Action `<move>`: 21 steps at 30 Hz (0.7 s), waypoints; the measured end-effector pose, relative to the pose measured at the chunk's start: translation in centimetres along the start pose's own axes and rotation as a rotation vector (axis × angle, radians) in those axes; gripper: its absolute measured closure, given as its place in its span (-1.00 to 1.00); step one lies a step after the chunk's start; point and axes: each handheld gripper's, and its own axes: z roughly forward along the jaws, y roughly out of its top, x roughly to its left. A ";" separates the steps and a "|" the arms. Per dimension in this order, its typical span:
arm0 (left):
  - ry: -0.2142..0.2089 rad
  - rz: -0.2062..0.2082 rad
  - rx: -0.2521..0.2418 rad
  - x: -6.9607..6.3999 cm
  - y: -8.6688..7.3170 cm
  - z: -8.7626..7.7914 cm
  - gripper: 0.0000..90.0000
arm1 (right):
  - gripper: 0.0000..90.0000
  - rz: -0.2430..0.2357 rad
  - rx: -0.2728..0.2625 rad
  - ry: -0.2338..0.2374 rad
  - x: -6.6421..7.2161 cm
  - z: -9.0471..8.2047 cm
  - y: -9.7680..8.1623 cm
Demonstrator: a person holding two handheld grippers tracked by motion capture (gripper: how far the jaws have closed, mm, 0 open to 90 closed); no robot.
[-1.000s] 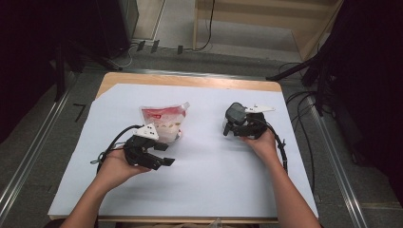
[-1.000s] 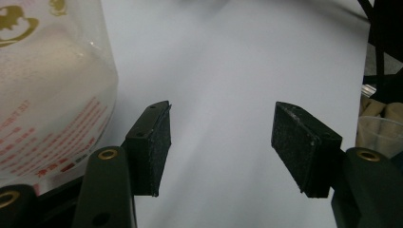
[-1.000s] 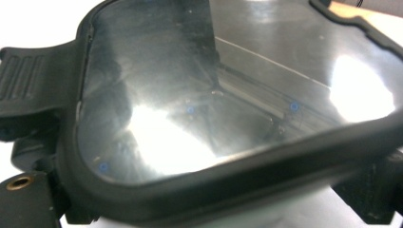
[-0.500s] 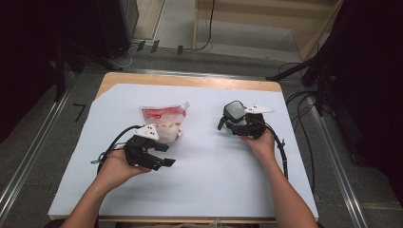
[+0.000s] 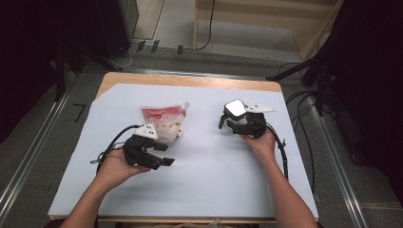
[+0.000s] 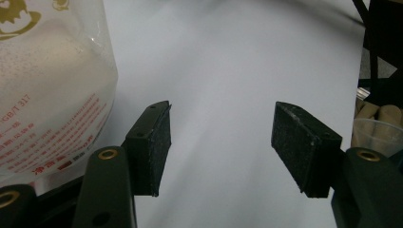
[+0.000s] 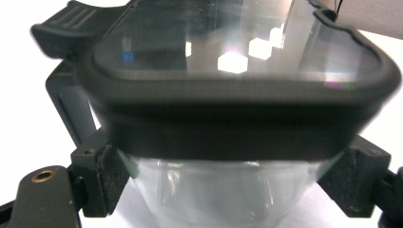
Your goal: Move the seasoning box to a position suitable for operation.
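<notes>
Since a moment ago my right hand-held gripper (image 5: 227,119) has swung its clear lidded container (image 5: 235,109) a little toward the middle of the tabletop (image 5: 204,180), while my left hand has kept its place. That gripper's pads clamp the container's clear wall just under the dark lid (image 7: 237,95), probably to keep it steady for filling. My left hand-held gripper (image 6: 223,142) rests with jaws apart and nothing between them, the pouch of white powder (image 5: 164,121) just beside it.

High view above my side looking down on the white paper-covered surface (image 5: 199,190), my left gripper view close over it too, my right gripper view pressed against a clear lidded container (image 7: 237,85)
</notes>
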 end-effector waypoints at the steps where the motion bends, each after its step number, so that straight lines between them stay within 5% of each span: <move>1: 0.000 -0.001 0.000 0.0 0.0 0.0 -0.12 | -0.66 0.004 -0.003 -0.001 0.0 -0.1 0.1; 11: 0.000 0.000 0.005 -0.1 0.0 0.3 -0.12 | -0.66 -0.027 -0.009 -0.017 0.3 -0.1 -0.3; 21: -0.001 -0.001 0.004 0.0 0.0 0.3 -0.12 | -0.67 -0.010 -0.027 -0.036 0.7 0.0 -0.7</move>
